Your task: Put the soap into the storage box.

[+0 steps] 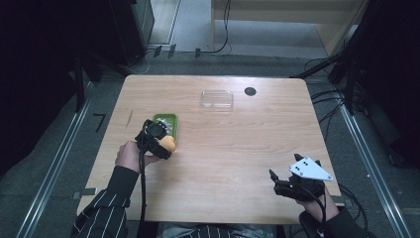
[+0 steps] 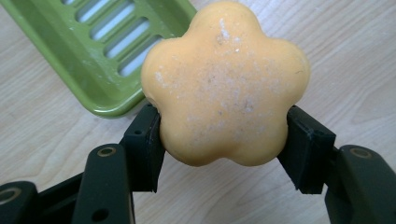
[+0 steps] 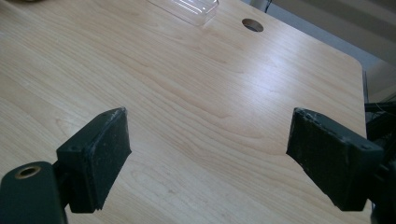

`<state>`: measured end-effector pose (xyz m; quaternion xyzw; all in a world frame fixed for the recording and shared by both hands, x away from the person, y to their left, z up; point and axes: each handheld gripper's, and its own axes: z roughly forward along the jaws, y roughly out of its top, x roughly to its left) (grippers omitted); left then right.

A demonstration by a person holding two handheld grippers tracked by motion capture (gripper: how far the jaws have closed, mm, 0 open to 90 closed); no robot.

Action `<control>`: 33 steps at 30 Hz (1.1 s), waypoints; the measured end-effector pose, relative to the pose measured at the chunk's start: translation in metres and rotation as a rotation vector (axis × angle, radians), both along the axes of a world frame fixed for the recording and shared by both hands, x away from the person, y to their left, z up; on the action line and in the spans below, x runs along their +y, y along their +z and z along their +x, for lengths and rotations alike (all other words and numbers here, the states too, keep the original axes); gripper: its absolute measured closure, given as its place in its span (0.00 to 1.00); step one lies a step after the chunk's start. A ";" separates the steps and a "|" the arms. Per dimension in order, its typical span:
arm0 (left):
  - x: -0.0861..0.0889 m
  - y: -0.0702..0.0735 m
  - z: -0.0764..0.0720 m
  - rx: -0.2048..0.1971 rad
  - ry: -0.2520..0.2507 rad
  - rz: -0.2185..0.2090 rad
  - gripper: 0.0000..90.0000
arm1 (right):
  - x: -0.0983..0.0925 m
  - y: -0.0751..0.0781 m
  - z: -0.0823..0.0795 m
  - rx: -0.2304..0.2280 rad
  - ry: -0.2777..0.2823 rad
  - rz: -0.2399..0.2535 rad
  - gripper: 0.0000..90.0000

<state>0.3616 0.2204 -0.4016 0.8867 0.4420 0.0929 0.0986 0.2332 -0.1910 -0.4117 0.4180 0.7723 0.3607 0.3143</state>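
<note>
An orange flower-shaped soap (image 2: 226, 84) sits between the jaws of my left gripper (image 2: 223, 135), which is shut on it just above the wooden table. In the high view the soap (image 1: 169, 144) shows at the near right corner of a green slotted soap dish (image 1: 168, 120), with the left gripper (image 1: 159, 140) over it. The dish (image 2: 95, 56) lies just beyond the soap. My right gripper (image 1: 277, 182) hovers open near the table's front right edge. Its pads (image 3: 100, 154) stand wide apart with nothing between them.
A clear plastic lid or box (image 1: 217, 98) lies at the back middle of the table, seen also as the clear box (image 3: 187, 9). A dark round cable hole (image 1: 250, 91) is beside it. Cables run along the floor beyond the table (image 1: 237, 158).
</note>
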 end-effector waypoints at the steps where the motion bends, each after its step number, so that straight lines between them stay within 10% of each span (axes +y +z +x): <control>1: 0.000 0.001 0.002 0.000 0.007 -0.005 0.44 | 0.000 0.000 0.000 0.000 0.000 -0.001 0.15; 33: 0.013 0.009 0.035 -0.008 0.045 -0.029 0.44 | 0.000 0.000 0.000 0.000 0.002 0.002 0.15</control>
